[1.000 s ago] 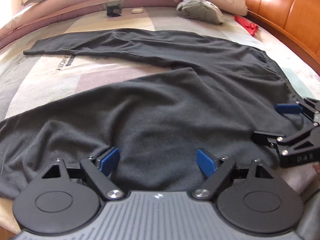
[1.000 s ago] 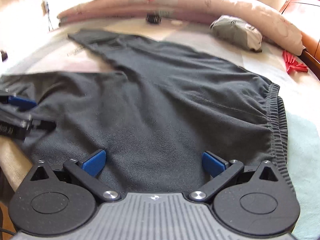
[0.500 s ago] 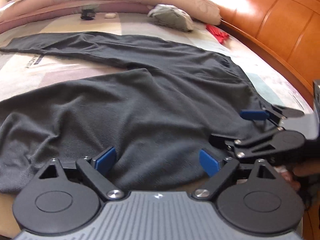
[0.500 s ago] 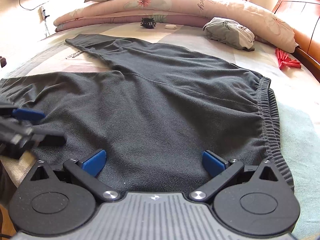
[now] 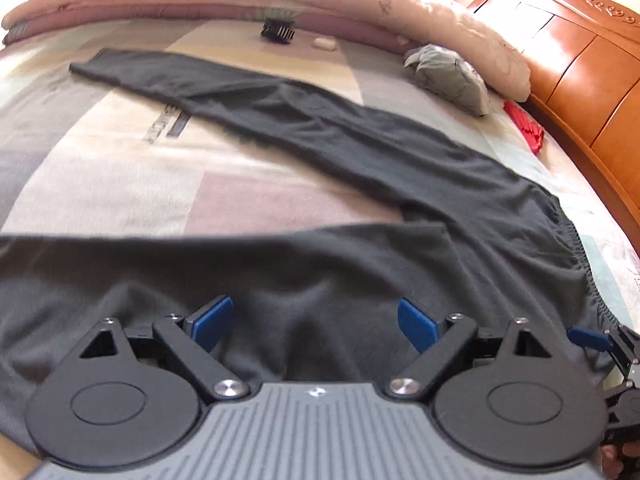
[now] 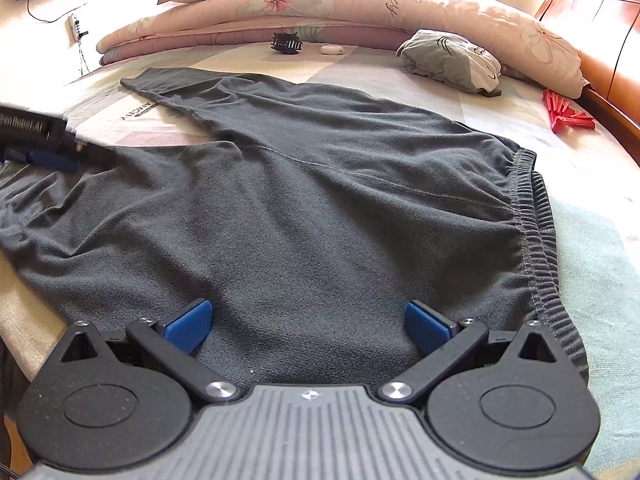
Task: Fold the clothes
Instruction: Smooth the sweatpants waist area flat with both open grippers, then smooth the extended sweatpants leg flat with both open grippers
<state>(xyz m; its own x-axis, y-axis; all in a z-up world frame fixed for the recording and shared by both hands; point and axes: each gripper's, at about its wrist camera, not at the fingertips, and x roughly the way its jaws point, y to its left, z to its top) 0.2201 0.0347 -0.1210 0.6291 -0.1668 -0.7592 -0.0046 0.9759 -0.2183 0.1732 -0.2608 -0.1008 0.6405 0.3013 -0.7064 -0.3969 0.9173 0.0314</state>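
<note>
The dark grey trousers point(image 6: 320, 208) lie spread on the bed point(image 6: 592, 264), waistband point(image 6: 536, 240) toward the wooden bed frame, 1 leg stretching off toward the pillows and the other running along the near edge. Both tools hover over the near leg with jaws released: the right gripper point(image 6: 308, 326) sits by the waistband, the left gripper point(image 5: 316, 324) further down the leg, and nothing is pinched between either pair of pads. This looks like the opening step, lining up for a grasp before the 1st fold. Next, each pair of jaws likely needs to drop onto the near edge, clench on the fabric, then carry this leg over onto the far one.
</note>
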